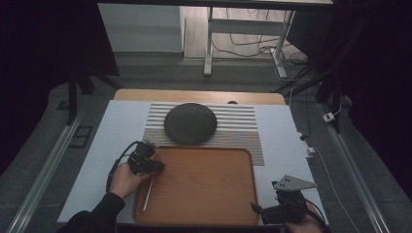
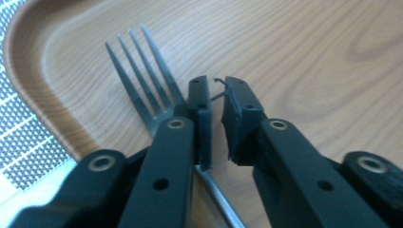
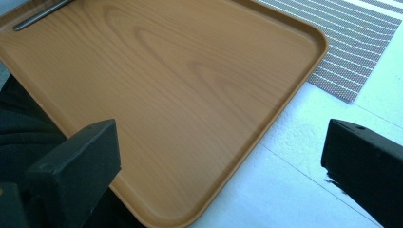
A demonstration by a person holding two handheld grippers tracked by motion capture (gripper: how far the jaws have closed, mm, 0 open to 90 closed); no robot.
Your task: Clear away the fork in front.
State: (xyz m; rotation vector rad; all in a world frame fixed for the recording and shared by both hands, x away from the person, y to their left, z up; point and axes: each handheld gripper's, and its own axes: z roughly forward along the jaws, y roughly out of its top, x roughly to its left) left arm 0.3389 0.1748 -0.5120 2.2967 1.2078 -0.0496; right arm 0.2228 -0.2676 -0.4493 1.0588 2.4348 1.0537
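Observation:
A metal fork point(image 1: 148, 194) lies flat on the left side of a wooden tray point(image 1: 204, 184), tines toward the far edge. My left gripper point(image 1: 156, 166) hovers low over the fork's neck. In the left gripper view the fork point(image 2: 142, 71) passes under the left jaw and its handle comes out below. The left gripper point(image 2: 216, 88) is open by a narrow gap with nothing between the pads. My right gripper point(image 1: 255, 208) sits off the tray's near right corner. In its own view the right gripper point(image 3: 223, 137) stands wide open over the tray point(image 3: 166, 71), empty.
A dark round plate point(image 1: 190, 123) rests on a striped placemat point(image 1: 243, 131) just beyond the tray. The white table top point(image 1: 111, 131) extends on both sides. The fork's handle end point(image 3: 40, 14) shows at the tray's far corner in the right gripper view.

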